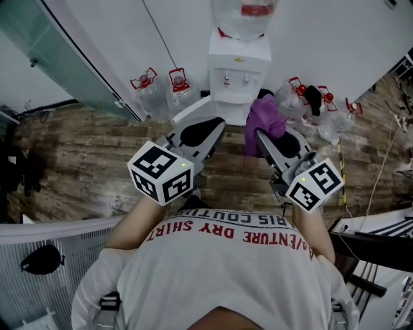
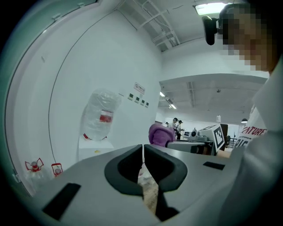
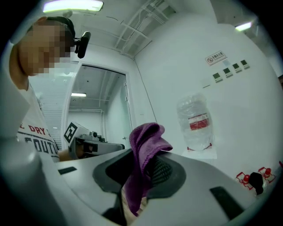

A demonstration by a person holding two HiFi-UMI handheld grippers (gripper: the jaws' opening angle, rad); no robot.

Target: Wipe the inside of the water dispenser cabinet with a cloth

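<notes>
The white water dispenser stands against the wall ahead, with an upturned bottle on top. A white panel juts from its lower left like an open cabinet door; the cabinet's inside is hidden. My right gripper is shut on a purple cloth, which bunches above the jaws just short of the dispenser's base. My left gripper hangs beside it, shut and empty, its jaws touching in the left gripper view. Both grippers are held in front of the dispenser and apart from it.
Several empty water bottles stand on the wood floor, some left of the dispenser and some right of it. A glass partition runs along the left. A white mesh fence is at the lower left, and cables trail at the right.
</notes>
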